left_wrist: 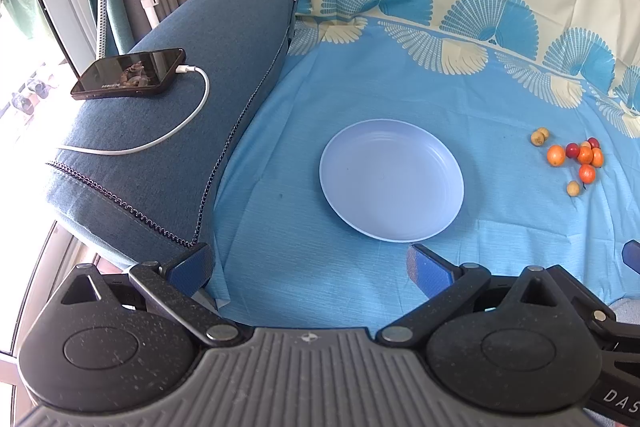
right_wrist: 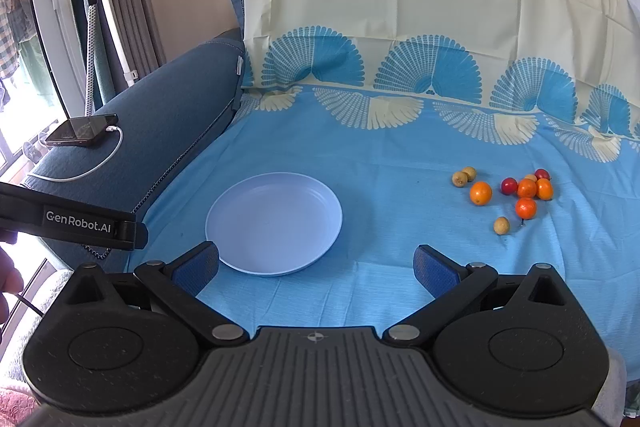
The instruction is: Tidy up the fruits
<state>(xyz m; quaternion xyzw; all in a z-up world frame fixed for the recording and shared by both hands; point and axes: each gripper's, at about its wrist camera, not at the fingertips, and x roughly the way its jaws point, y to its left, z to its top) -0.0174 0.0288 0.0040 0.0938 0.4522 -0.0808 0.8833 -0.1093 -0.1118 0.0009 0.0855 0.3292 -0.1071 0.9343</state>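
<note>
Pale lavender-blue plate (right_wrist: 276, 227) on a sky-blue cloth (right_wrist: 380, 155) (cream fan motifs at twelve o'clock); orange, red and tan fruits (right_wrist: 516, 193) at three o'clock.

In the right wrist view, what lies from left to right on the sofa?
Phone on the armrest → blue plate → pair of yellowish fruits → lone orange fruit → cluster of orange and red fruits.

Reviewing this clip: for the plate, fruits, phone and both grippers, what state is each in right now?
Plate: empty, flat on the blue cloth.
Fruits: loose on the cloth, right of the plate, none picked up.
Phone: on the sofa arm, cable plugged in.
Left gripper: open, holding nothing.
Right gripper: open, holding nothing.
</note>
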